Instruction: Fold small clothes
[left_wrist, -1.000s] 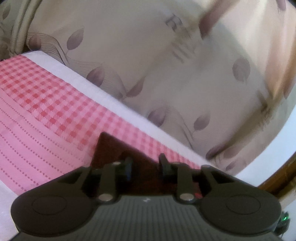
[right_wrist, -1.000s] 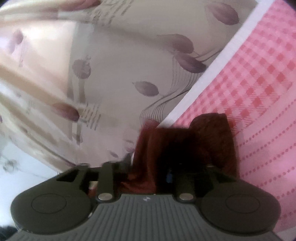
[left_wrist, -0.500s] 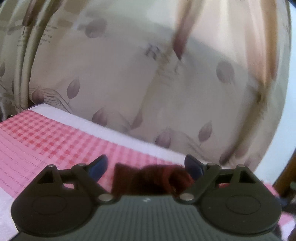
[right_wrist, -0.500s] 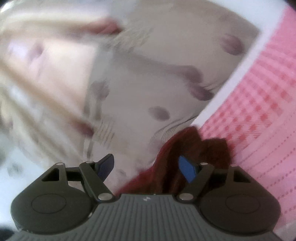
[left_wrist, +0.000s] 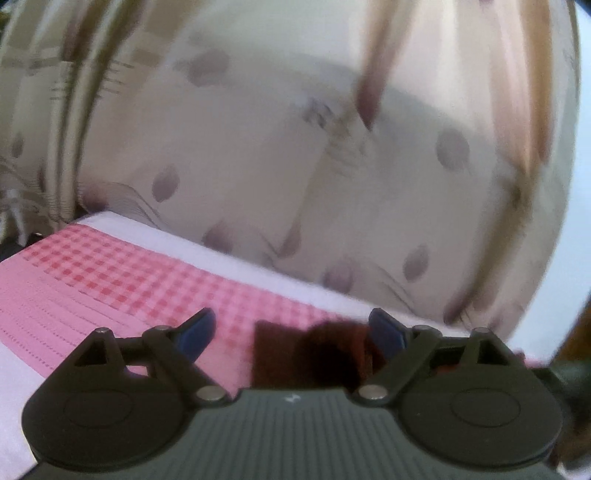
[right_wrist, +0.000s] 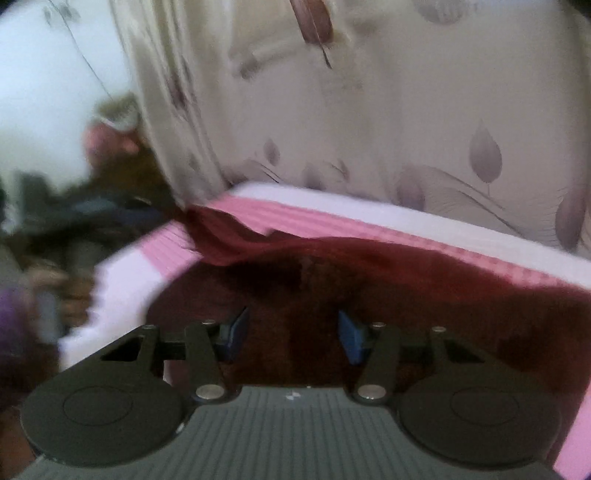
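Nearest in the left wrist view, the left gripper (left_wrist: 292, 330) points forward and slightly down over the bed, its blue pads (left_wrist: 195, 334) spread wide with nothing pressed between them. Just beyond the housing, between the pads and toward the 3 o'clock one, lies a folded edge of the dark red garment (left_wrist: 295, 354), flat on the pink sheet (left_wrist: 110, 280). Whether the 3 o'clock pad touches the cloth cannot be told through the blur.

In the right wrist view, the right gripper (right_wrist: 291, 334) also tilts downward, level across the frame. Its jaws are closing, partway apart, with the dark red garment (right_wrist: 369, 280) lying beneath and between them; the pads do not visibly press on it. The cloth spreads from 6 o'clock out to 3 o'clock, and a loose corner reaches toward 10 o'clock, near the mattress edge.

Farther out, the pink sheet shows a checked band and dotted stripes, bordered by a white strip (left_wrist: 221, 254) at the far side. Behind it hangs a cream curtain (left_wrist: 295, 166) printed with grey-purple leaves, filling 12 o'clock in both views. At 9 o'clock in the right view, dim clutter stands beside the bed, too blurred to name. No readable writing shows anywhere, and no containers can be made out.
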